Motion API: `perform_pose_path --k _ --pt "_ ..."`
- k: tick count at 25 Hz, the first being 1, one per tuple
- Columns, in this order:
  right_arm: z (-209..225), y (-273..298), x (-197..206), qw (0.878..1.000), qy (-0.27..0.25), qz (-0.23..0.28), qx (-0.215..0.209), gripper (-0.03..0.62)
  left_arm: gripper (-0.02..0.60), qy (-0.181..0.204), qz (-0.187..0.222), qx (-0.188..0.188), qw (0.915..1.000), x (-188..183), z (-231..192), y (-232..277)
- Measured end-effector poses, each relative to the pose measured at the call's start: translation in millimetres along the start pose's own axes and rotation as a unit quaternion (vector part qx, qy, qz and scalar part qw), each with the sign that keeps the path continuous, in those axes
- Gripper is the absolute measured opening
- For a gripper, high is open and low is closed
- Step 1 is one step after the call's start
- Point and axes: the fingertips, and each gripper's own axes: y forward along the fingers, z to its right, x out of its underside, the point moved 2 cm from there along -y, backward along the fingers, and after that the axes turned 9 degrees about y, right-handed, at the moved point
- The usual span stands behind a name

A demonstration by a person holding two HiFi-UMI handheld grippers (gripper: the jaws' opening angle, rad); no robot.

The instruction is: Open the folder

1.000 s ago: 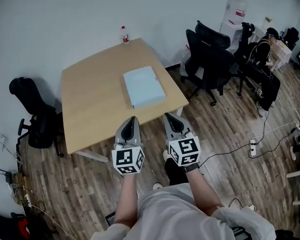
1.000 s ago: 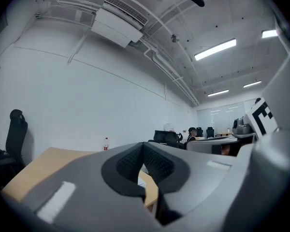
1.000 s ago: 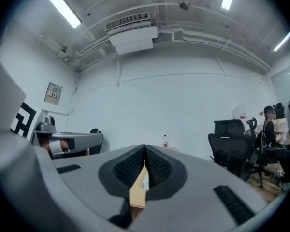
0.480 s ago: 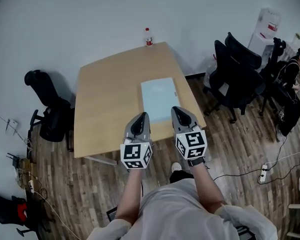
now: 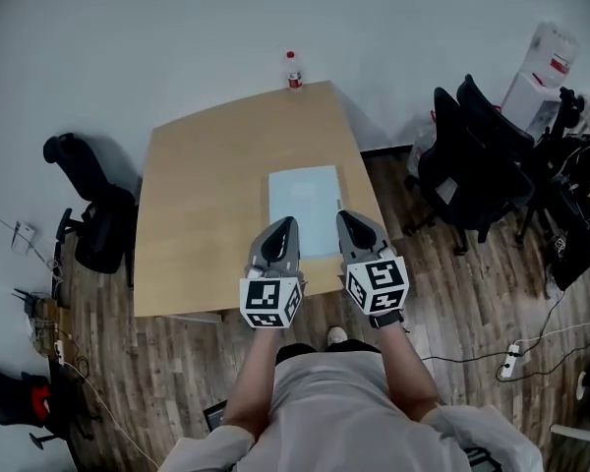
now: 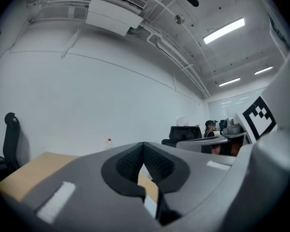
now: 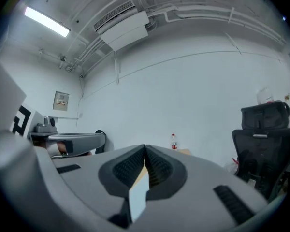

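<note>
A light blue folder [image 5: 305, 209] lies shut and flat on the wooden table [image 5: 197, 214], toward its right near part. Both grippers are held level over the table's near edge, pointing at the folder. My left gripper [image 5: 285, 226] hangs just left of the folder's near edge, with its jaws together and nothing held. My right gripper [image 5: 342, 218] is at the folder's near right corner, shut and empty too. In the left gripper view [image 6: 144, 146] and the right gripper view [image 7: 145, 149] the pads meet. A strip of the folder [image 7: 137, 199] shows below them.
A small bottle [image 5: 293, 70] with a red label stands at the table's far edge by the white wall. Black office chairs stand to the left [image 5: 88, 214] and right [image 5: 472, 155] of the table. Cables and a power strip [image 5: 511, 360] lie on the wooden floor at the right.
Both grippers have come forward from short of the table to over its near edge, close to the folder. The jaws have stayed together.
</note>
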Motion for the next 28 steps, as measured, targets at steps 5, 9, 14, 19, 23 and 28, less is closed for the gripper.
perform_pose_path --k 5,9,14,19,23,28 --pt "32 17 8 0.999 0.024 -0.02 0.009 0.014 0.009 -0.006 -0.023 -0.004 0.9997 12 -3 22" --pt "40 27 18 0.999 0.039 -0.037 0.004 0.014 0.009 0.021 -0.026 -0.005 0.9994 14 -6 32" --pt "45 45 31 0.998 0.032 -0.058 0.002 0.014 0.009 0.009 -0.027 0.002 0.9996 25 -23 53" --pt "63 70 34 0.997 0.039 -0.065 0.02 0.014 0.009 0.005 -0.019 0.036 0.9991 32 -30 84" --pt "75 93 35 0.996 0.045 -0.075 0.029 0.014 0.009 -0.006 -0.019 0.055 0.9983 37 -40 110" --pt "92 122 44 0.993 0.051 -0.096 0.048 0.014 0.009 -0.012 -0.028 0.088 0.9956 50 -50 138"
